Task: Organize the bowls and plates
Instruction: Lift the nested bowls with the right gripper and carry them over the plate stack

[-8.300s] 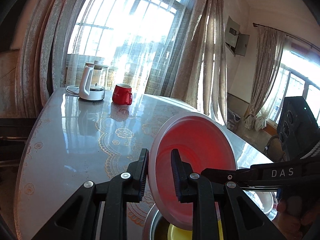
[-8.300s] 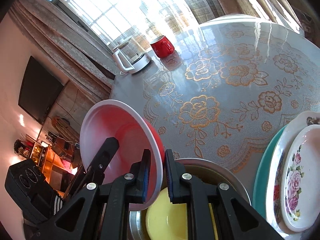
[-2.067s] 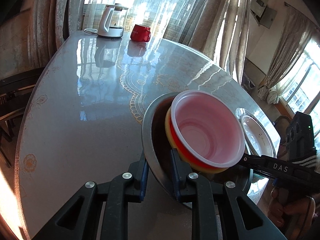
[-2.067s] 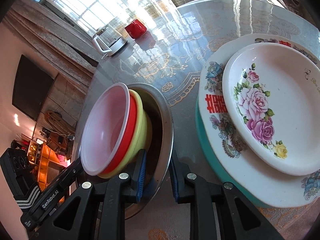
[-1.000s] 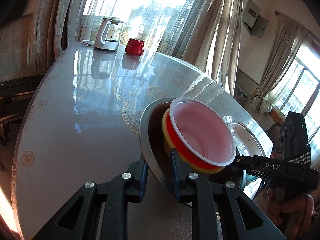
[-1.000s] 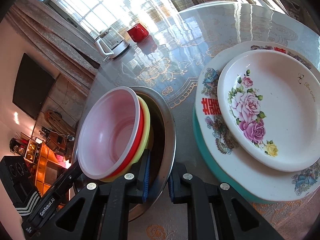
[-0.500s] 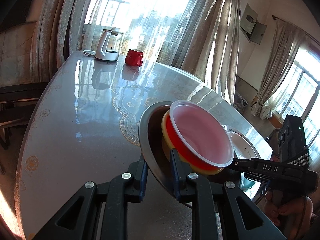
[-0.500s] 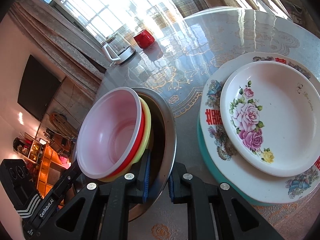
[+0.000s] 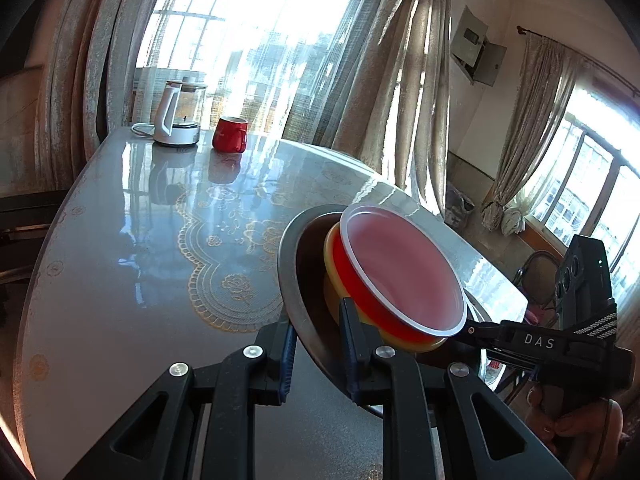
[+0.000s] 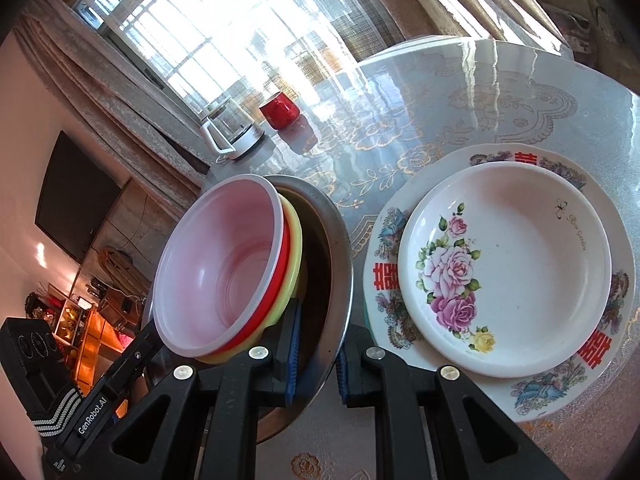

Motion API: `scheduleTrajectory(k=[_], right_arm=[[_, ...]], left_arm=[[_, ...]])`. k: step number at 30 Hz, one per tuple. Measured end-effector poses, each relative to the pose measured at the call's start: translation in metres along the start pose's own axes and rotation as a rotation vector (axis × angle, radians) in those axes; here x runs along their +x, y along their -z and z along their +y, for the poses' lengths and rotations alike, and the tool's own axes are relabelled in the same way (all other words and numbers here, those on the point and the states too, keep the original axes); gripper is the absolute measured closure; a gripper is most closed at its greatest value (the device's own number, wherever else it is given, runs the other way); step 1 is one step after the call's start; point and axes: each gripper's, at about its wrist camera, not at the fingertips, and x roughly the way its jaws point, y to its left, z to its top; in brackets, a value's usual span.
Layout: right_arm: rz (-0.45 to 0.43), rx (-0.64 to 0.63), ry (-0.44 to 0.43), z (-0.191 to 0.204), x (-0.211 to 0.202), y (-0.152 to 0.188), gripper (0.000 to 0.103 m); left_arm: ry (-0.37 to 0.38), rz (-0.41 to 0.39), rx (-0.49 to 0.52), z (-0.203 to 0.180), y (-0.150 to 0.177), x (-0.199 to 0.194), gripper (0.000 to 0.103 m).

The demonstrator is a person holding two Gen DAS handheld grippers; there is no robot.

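Note:
A steel bowl [image 9: 296,264] holds a yellow bowl [image 9: 332,280] and, nested on top, a red bowl with a pink inside [image 9: 400,272]. My left gripper [image 9: 318,344] is shut on the steel bowl's near rim. At the opposite rim the right gripper [image 9: 480,330] clamps it too. In the right wrist view, my right gripper [image 10: 318,352] is shut on the steel bowl's rim [image 10: 340,248], with the pink-lined bowl [image 10: 220,264] and yellow bowl [image 10: 294,240] inside. The left gripper [image 10: 148,336] holds the far side. The stack hangs tilted above the table.
A small rose-patterned plate [image 10: 512,264] lies on a larger plate with red characters [image 10: 384,276] to the right of the bowls. A glass kettle [image 9: 176,120] and a red mug [image 9: 230,134] stand at the far end of the glossy table [image 9: 120,260], by the curtains.
Both grippers have risen with the bowl stack between them, and the table and plates now sit lower and farther off. Both grips on the steel rim are unchanged.

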Motion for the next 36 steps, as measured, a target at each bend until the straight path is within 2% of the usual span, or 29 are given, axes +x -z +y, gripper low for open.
scheduleTrajectory(k=[11, 16, 24, 36], right_arm=[[-0.119, 0.067, 0.084, -0.034, -0.044, -0.019, 0.087], [-0.159, 0.12, 0.119, -0.057, -0.06, -0.023, 0.088], [-0.186, 0.182, 0.167, -0.081, -0.07, -0.028, 0.088], [-0.192, 0.225, 0.203, -0.099, -0.076, -0.022, 0.088]], left_arm=[[0.121, 0.009, 0.052, -0.052, -0.025, 0.039, 0.084], [0.153, 0.026, 0.082, -0.078, -0.032, 0.059, 0.085], [0.197, 0.057, 0.107, -0.099, -0.033, 0.083, 0.085], [0.215, 0.085, 0.105, -0.108, -0.024, 0.099, 0.084]])
